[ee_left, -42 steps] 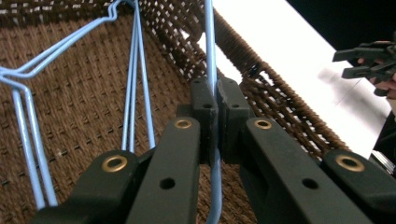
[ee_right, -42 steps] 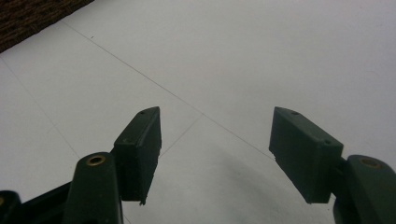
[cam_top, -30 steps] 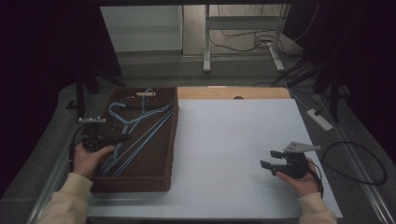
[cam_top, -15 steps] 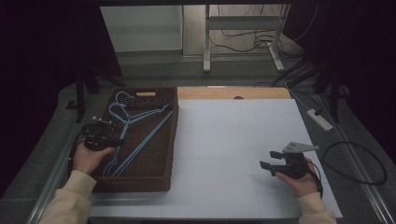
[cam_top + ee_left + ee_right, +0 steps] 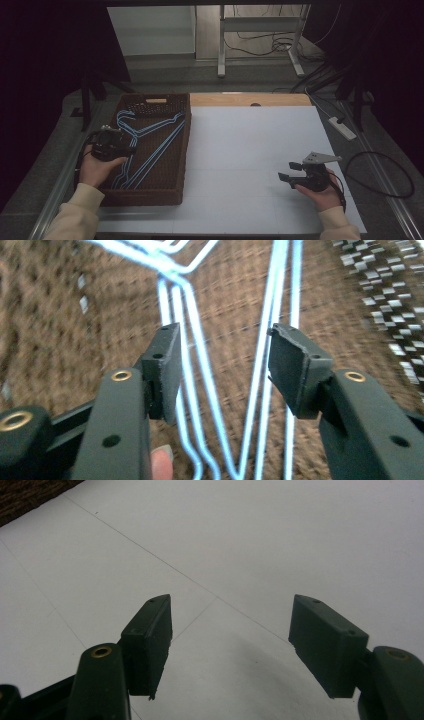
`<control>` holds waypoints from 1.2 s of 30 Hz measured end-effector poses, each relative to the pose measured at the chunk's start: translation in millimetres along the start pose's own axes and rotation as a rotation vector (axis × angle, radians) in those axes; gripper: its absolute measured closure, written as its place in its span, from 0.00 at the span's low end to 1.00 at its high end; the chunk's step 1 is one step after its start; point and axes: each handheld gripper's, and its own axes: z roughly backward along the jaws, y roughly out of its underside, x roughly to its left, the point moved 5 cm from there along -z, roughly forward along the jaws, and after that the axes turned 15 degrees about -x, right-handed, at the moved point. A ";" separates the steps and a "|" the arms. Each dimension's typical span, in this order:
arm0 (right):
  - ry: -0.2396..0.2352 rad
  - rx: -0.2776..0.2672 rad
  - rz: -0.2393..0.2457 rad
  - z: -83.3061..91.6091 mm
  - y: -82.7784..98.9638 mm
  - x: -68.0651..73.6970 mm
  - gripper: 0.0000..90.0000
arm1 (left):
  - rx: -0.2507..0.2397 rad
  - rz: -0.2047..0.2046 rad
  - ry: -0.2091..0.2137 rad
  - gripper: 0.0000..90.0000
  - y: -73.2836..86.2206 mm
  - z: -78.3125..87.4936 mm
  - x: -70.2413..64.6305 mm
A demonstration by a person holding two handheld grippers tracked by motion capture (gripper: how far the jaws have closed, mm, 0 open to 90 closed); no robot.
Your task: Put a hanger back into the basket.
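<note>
Several light-blue wire hangers (image 5: 150,145) lie in a brown woven basket (image 5: 150,196) on the table's left side. My left gripper (image 5: 129,146) hovers over the basket's left part, pointing in at the hangers. In the left gripper view its jaws (image 5: 222,360) have just been opening. They stand apart, and the blue hanger wires (image 5: 192,310) run below the gap on the basket floor (image 5: 75,315), with neither pad pressing on them. My right gripper (image 5: 286,170) rests open above the white mat at the near right, with nothing between its jaws (image 5: 230,630).
The white mat (image 5: 250,540) covers the table right of the basket, with a bare wooden strip (image 5: 250,99) at its far edge. A white power strip (image 5: 342,127) and a black cable loop (image 5: 385,175) lie off the table's right side. Table legs (image 5: 221,55) stand beyond.
The left hand has shifted a little over the basket's left side, and the hangers now lie lower and flatter in it. The right hand and its gripper have kept still.
</note>
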 end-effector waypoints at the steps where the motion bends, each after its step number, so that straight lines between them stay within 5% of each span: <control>1: 0.000 0.000 -0.001 0.1 0.0 0.0 0.38 | -0.037 -0.011 0.030 0.51 -3.0 4.8 -4.8; 8: -0.003 -0.002 -0.005 -1.0 0.7 -0.7 0.38 | -0.164 -0.047 0.123 0.43 -10.1 29.4 -24.4; 17: -0.016 -0.005 -0.003 -3.5 0.0 0.6 0.38 | -0.285 -0.054 0.175 0.41 -7.0 57.6 -43.9; 36: -0.011 -0.039 0.004 5.8 -7.0 9.1 0.38 | -0.367 -0.145 0.314 0.40 14.4 72.8 -112.0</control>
